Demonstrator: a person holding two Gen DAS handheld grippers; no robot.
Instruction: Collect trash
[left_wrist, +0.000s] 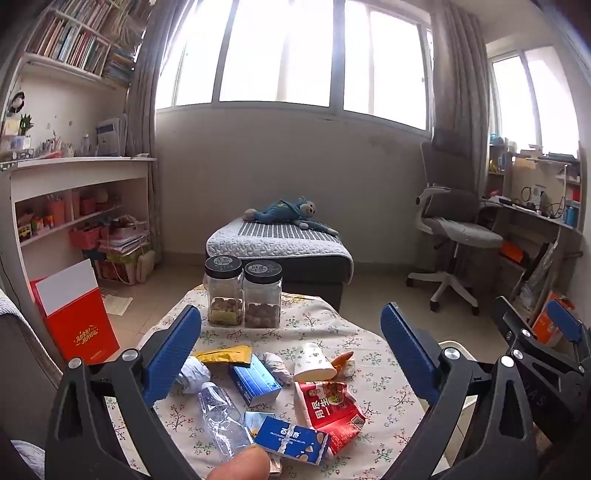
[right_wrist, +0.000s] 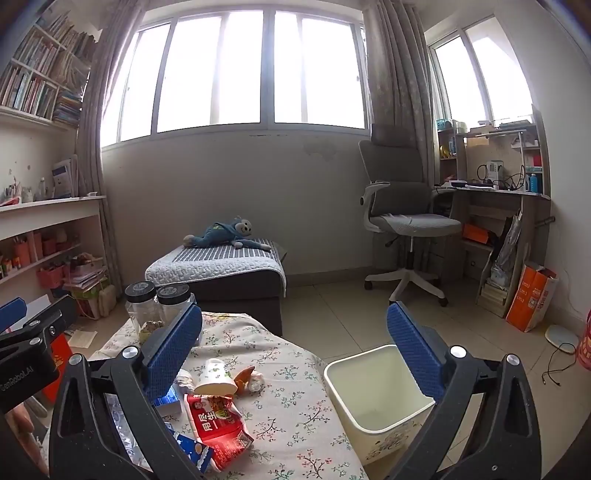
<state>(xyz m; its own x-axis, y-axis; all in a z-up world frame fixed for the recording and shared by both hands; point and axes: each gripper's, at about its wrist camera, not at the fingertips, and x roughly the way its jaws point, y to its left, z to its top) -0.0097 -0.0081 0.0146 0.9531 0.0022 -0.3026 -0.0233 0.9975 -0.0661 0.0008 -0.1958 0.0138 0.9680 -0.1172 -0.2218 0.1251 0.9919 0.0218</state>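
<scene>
Trash lies on a floral tablecloth (left_wrist: 325, 325): a red snack wrapper (left_wrist: 328, 410), a blue biscuit box (left_wrist: 291, 439), a crushed clear bottle (left_wrist: 221, 417), a blue carton (left_wrist: 255, 380), a yellow packet (left_wrist: 225, 355), crumpled tissue (left_wrist: 194, 373), a tipped paper cup (left_wrist: 314, 362). My left gripper (left_wrist: 291, 354) is open above the pile, empty. My right gripper (right_wrist: 295, 354) is open and empty, over the table's right edge. The wrapper (right_wrist: 218, 421) and cup (right_wrist: 216, 378) lie by its left finger. A cream bin (right_wrist: 376, 398) stands on the floor beside the table.
Two black-lidded jars (left_wrist: 242, 295) stand at the table's far edge. A red box (left_wrist: 77, 317) stands on the floor at left. Beyond are a padded bench with a plush toy (left_wrist: 288, 214), an office chair (right_wrist: 402, 221) and a desk (right_wrist: 495, 206).
</scene>
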